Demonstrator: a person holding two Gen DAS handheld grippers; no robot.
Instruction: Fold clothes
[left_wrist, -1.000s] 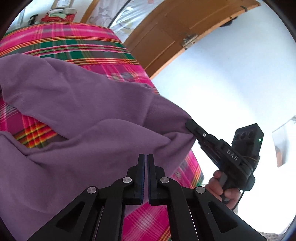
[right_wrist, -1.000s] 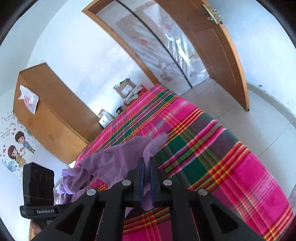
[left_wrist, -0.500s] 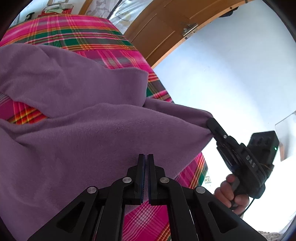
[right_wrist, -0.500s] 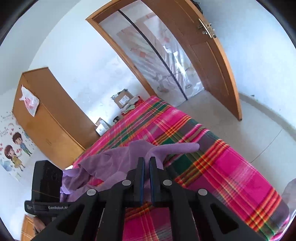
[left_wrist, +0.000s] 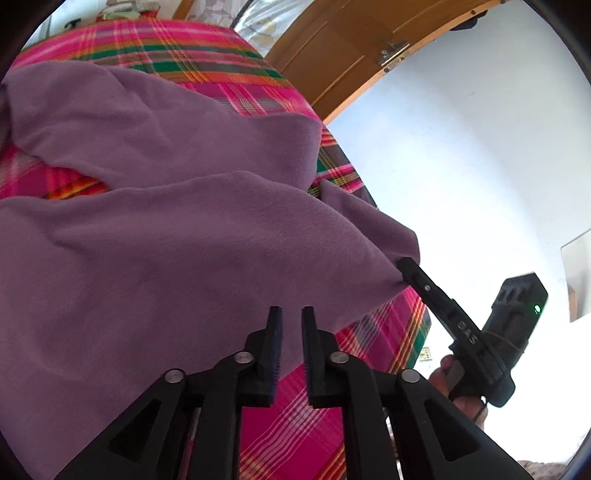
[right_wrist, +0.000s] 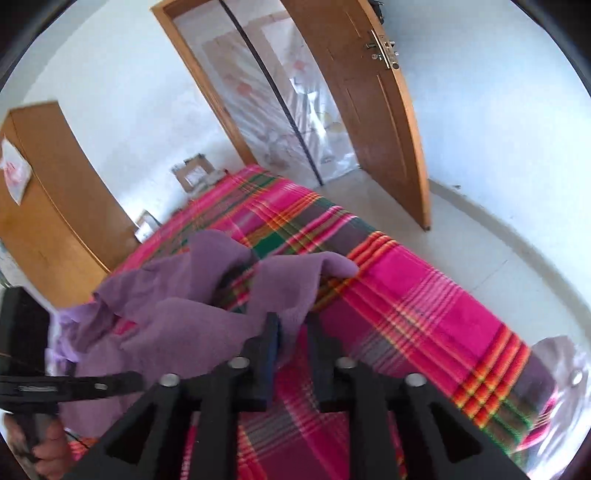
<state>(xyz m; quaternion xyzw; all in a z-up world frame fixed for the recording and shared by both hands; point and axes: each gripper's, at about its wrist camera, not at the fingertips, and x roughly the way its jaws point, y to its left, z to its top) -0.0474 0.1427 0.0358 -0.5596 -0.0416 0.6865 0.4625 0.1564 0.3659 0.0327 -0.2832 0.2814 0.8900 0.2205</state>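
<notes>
1. The purple garment (left_wrist: 177, 236) lies rumpled on the plaid bed (right_wrist: 424, 295), one fold drawn over another, probably to halve it.
2. The left hand-held gripper (left_wrist: 291, 325) has its jaws opening just over the cloth's near edge; nothing sits between the pads.
3. The right hand-held gripper (right_wrist: 291, 328) is also opening at the garment's corner, cloth loose against one finger, apparently releasing the laid fold.

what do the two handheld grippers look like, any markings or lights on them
Both are matte black plastic. The left gripper and right gripper have flat parallel fingers on angular arms with silver pivot bolts and blue pad edges. The right gripper's side carries raised lettering, a boxy rear module with a green light, and a thin cable.
</notes>
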